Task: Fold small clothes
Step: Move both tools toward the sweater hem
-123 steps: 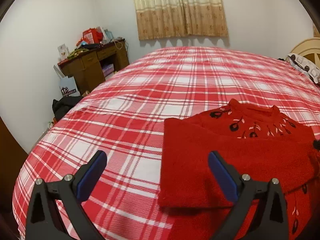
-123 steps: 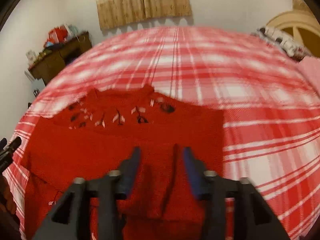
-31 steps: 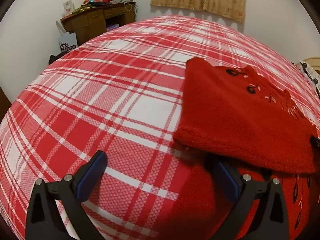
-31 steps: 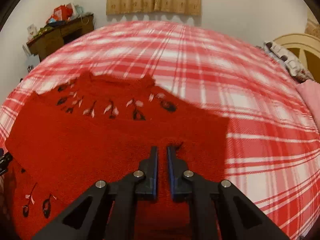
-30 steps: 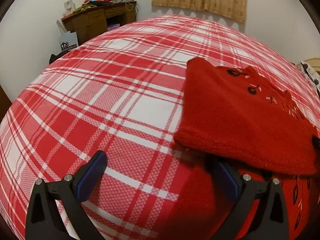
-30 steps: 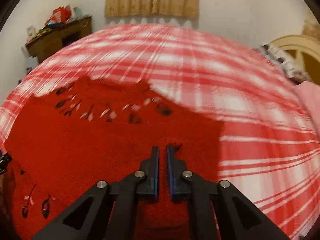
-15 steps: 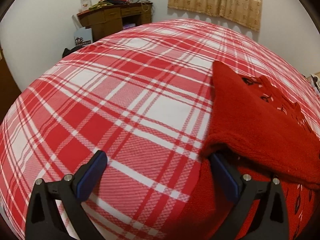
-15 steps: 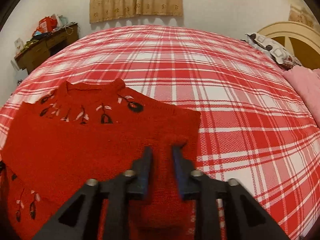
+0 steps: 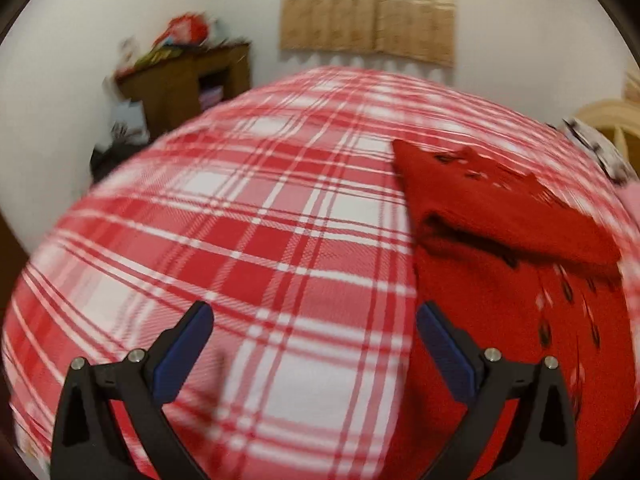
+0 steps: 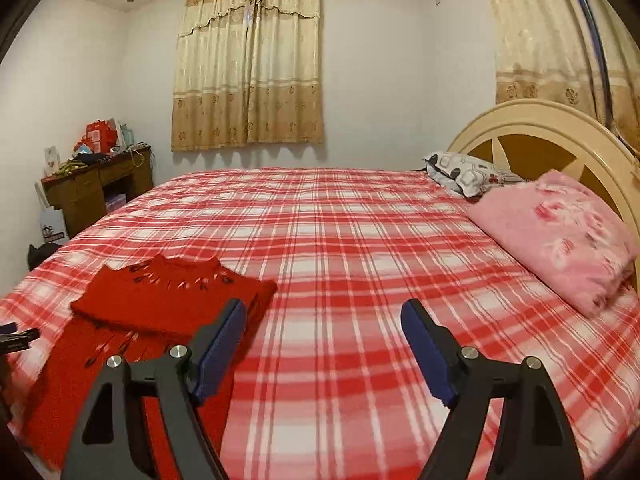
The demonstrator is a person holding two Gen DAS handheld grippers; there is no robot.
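Observation:
A small red knitted sweater [image 10: 160, 304] with dark leaf embroidery lies on the red-and-white plaid bedspread [image 10: 360, 240], its sleeves folded across the chest. In the left wrist view the sweater [image 9: 500, 216] lies to the right. My left gripper [image 9: 314, 322] is open and empty above the bedspread, its right finger over the sweater's lower edge. My right gripper [image 10: 324, 318] is open and empty, raised above the bed, with the sweater to its left.
A pink floral blanket [image 10: 560, 232] and a patterned pillow [image 10: 464, 172] lie by the cream headboard [image 10: 560, 136]. A cluttered wooden desk [image 10: 96, 184] stands at the far left wall. Curtains [image 10: 248, 60] hang behind the bed.
My right gripper let go of the sweater, opened wide and lifted back from it. My left gripper stayed open and swung, so the sweater sits further right.

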